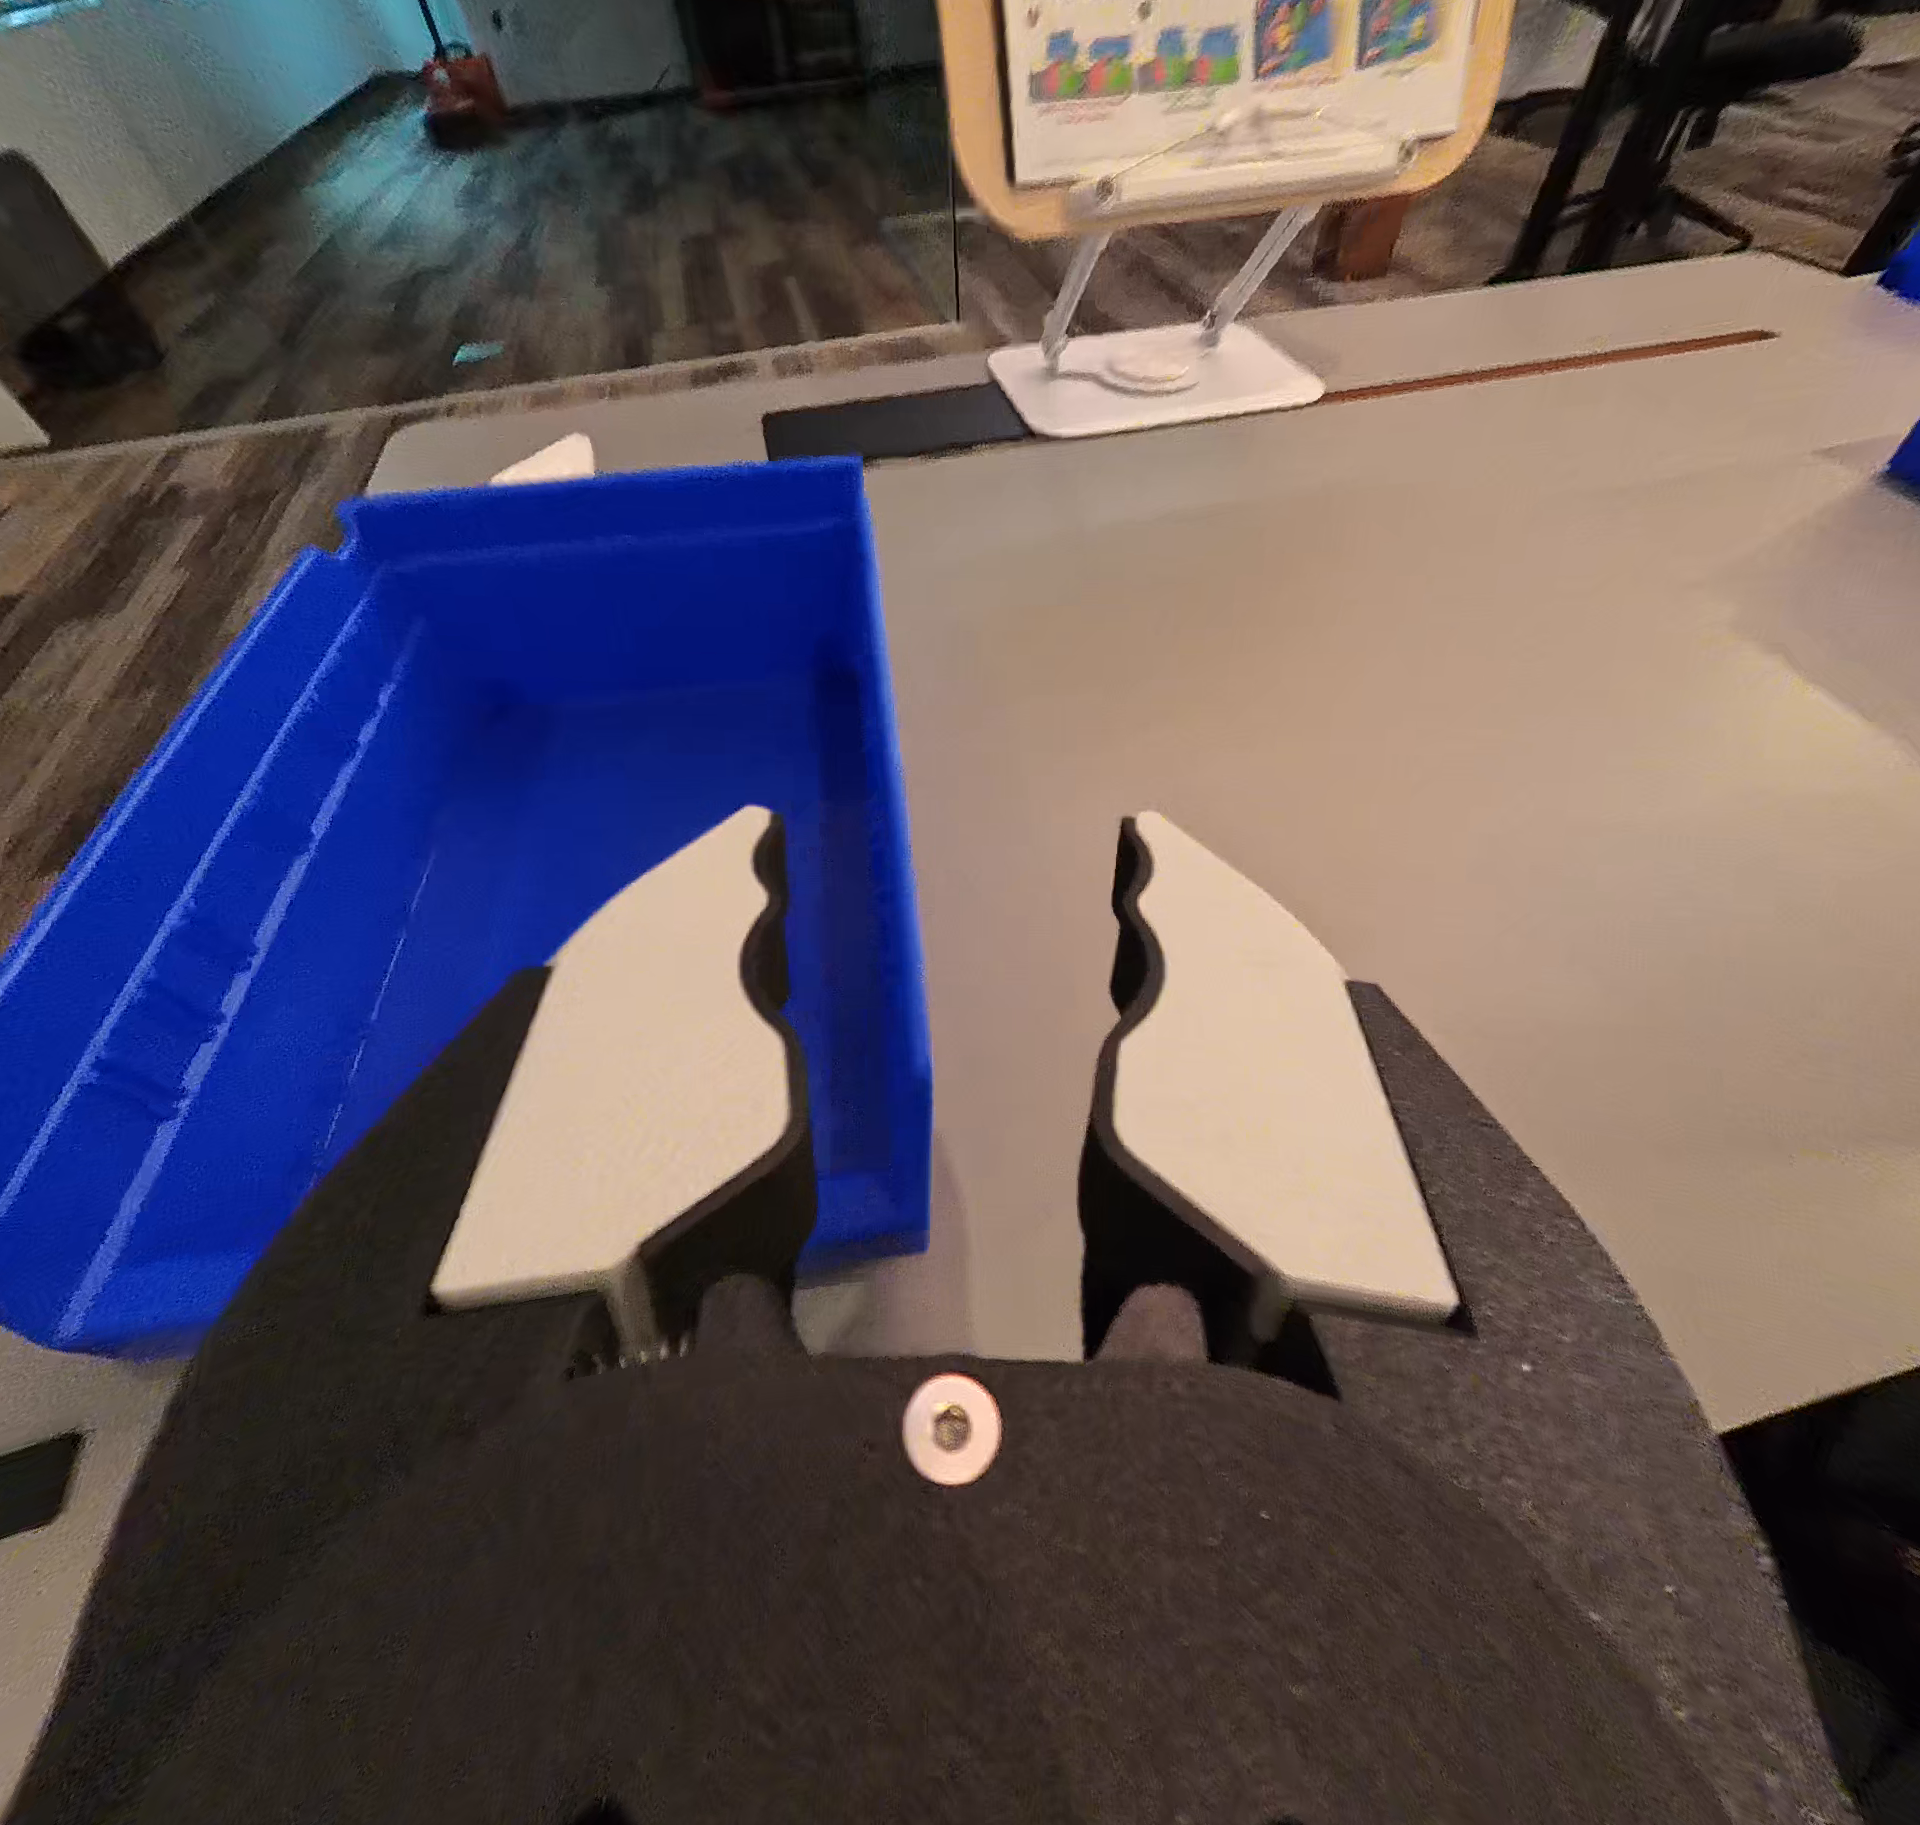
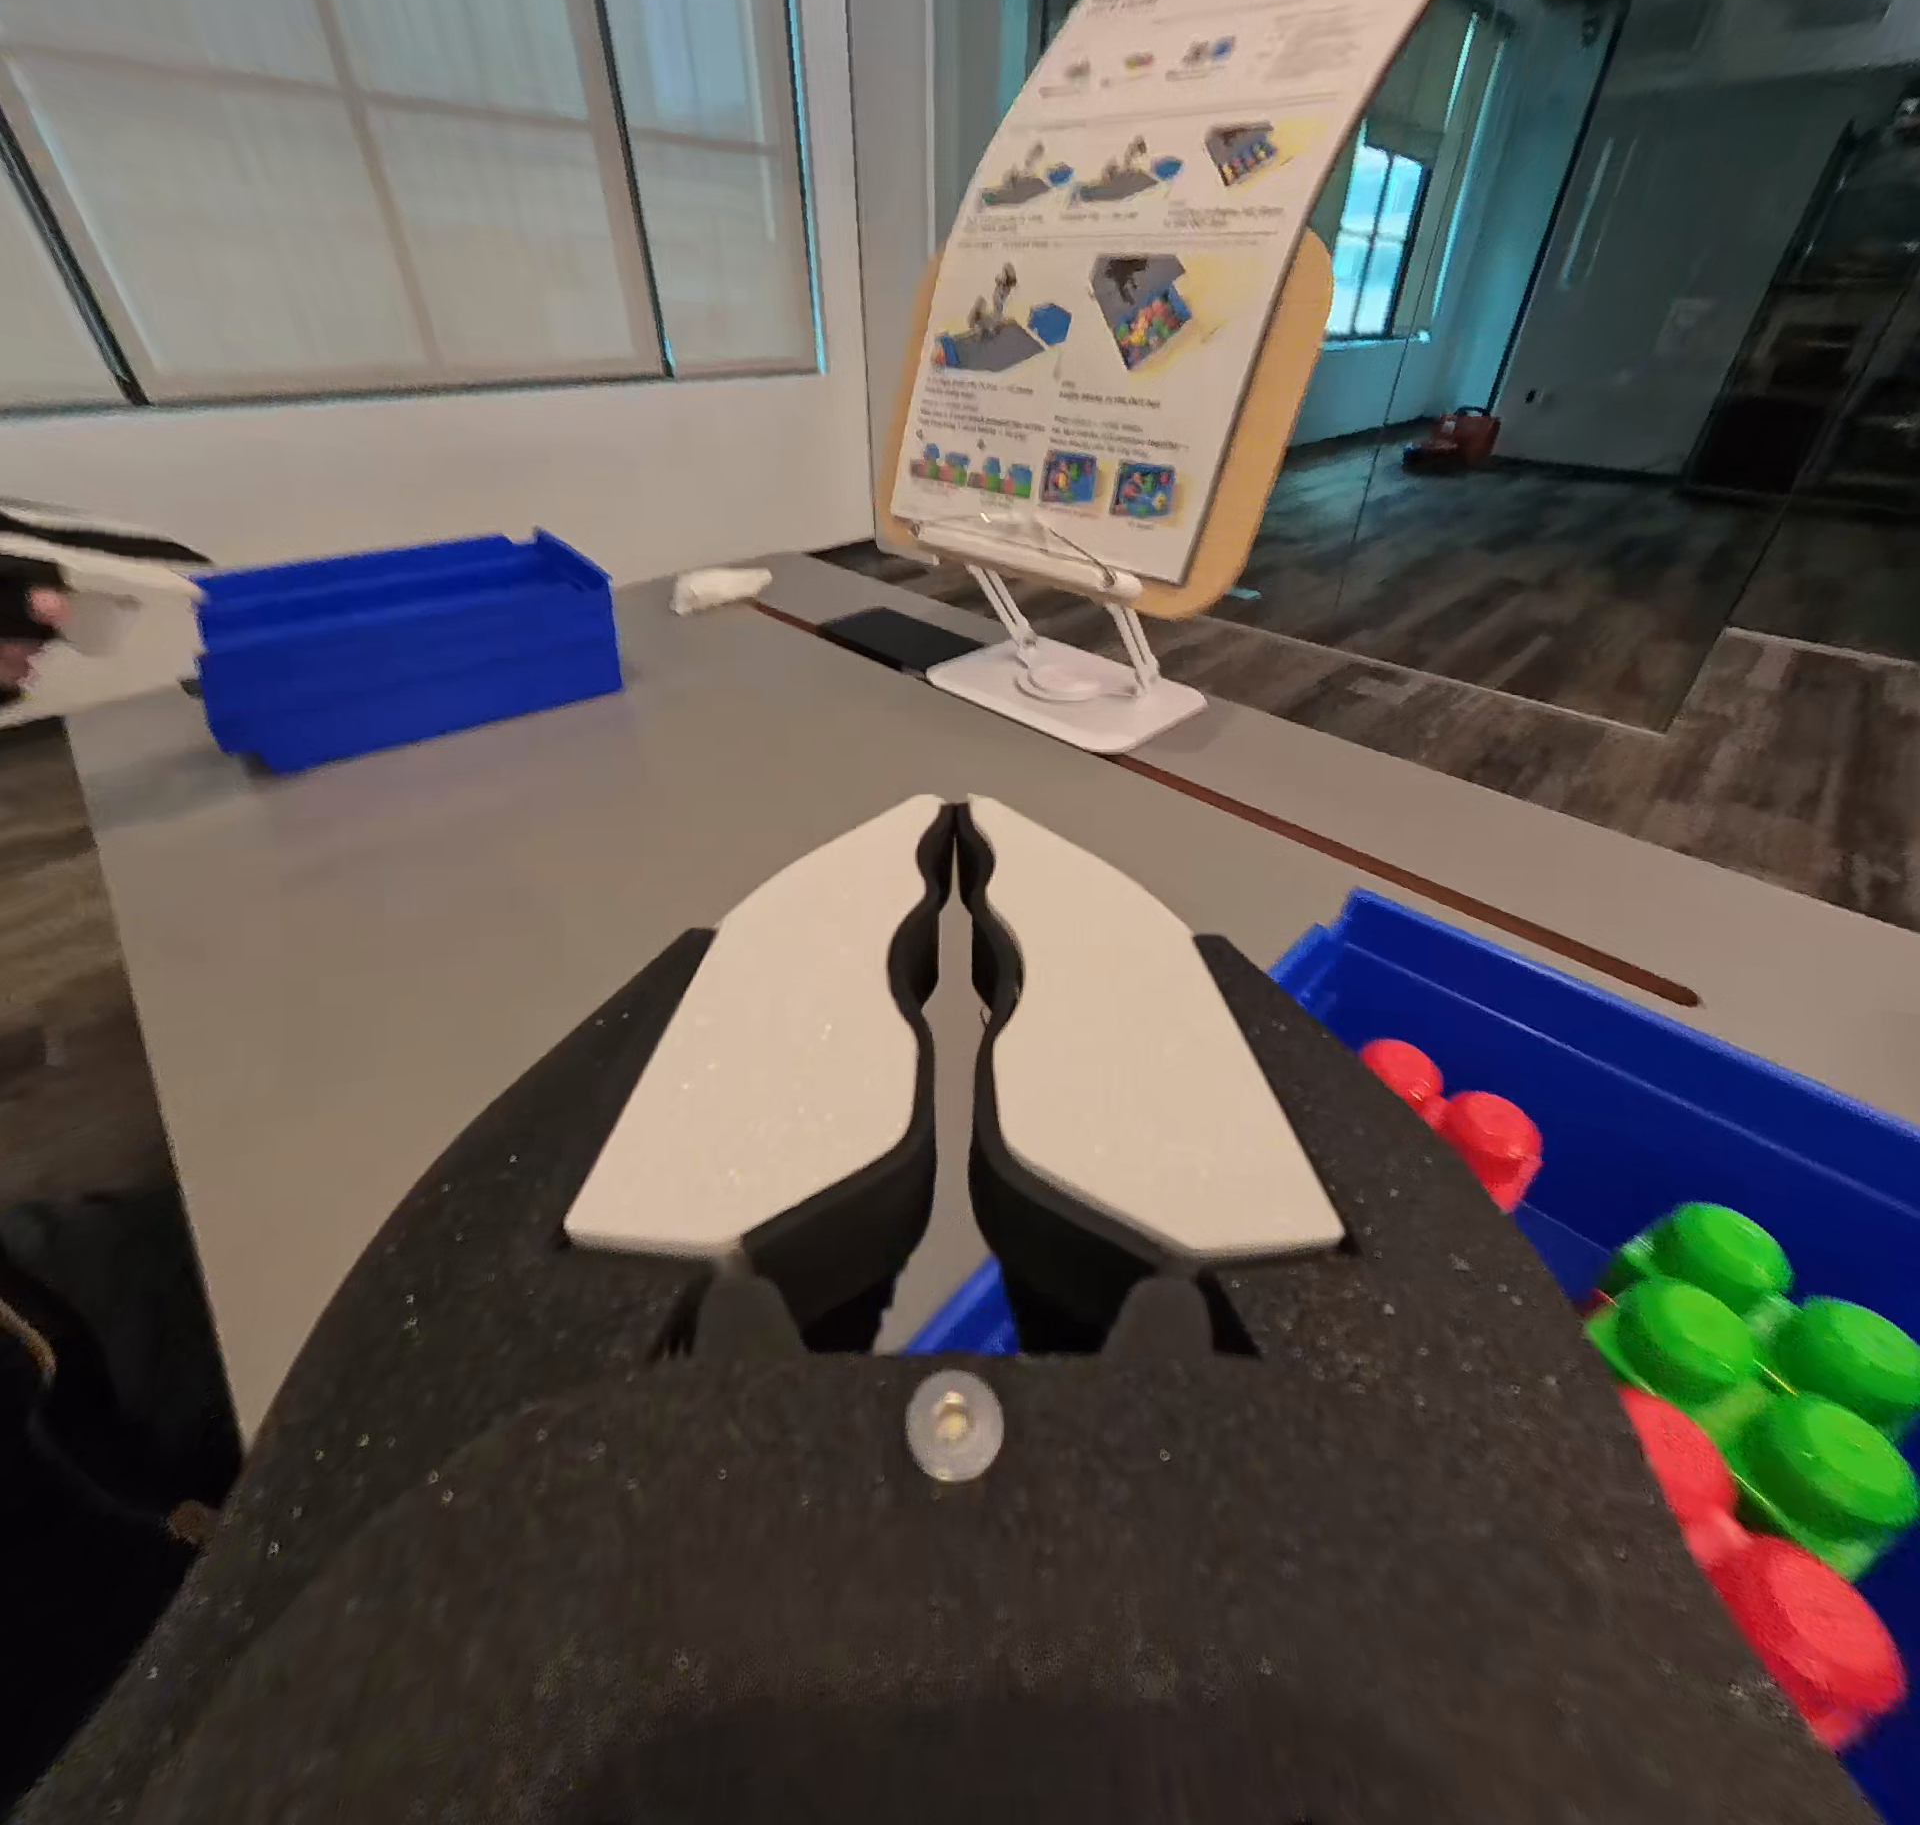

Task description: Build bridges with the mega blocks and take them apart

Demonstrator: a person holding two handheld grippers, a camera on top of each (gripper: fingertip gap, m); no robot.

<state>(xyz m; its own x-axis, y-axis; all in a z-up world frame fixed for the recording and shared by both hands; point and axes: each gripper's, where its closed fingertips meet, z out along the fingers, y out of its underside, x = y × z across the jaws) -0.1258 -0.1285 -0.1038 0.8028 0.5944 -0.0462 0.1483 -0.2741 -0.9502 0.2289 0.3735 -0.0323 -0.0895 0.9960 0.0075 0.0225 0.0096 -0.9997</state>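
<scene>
My left gripper (image 1: 948, 819) is open and empty, held over the right wall of an empty blue bin (image 1: 582, 840) on the grey table (image 1: 1351, 736). My right gripper (image 2: 956, 807) is shut and empty, held above the left rim of a second blue bin (image 2: 1621, 1058). That bin holds red mega blocks (image 2: 1475, 1131) and a green mega block (image 2: 1766, 1360) at my right. In the right wrist view the empty bin (image 2: 405, 643) stands at the far left of the table, with the left gripper (image 2: 94, 601) beside it.
A wooden stand with an instruction sheet (image 1: 1226, 61) sits on a white base (image 1: 1153, 378) at the table's back edge; it also shows in the right wrist view (image 2: 1112, 321). A crumpled white cloth (image 2: 717, 586) lies near the back. A dark groove (image 2: 1403, 882) runs along the table.
</scene>
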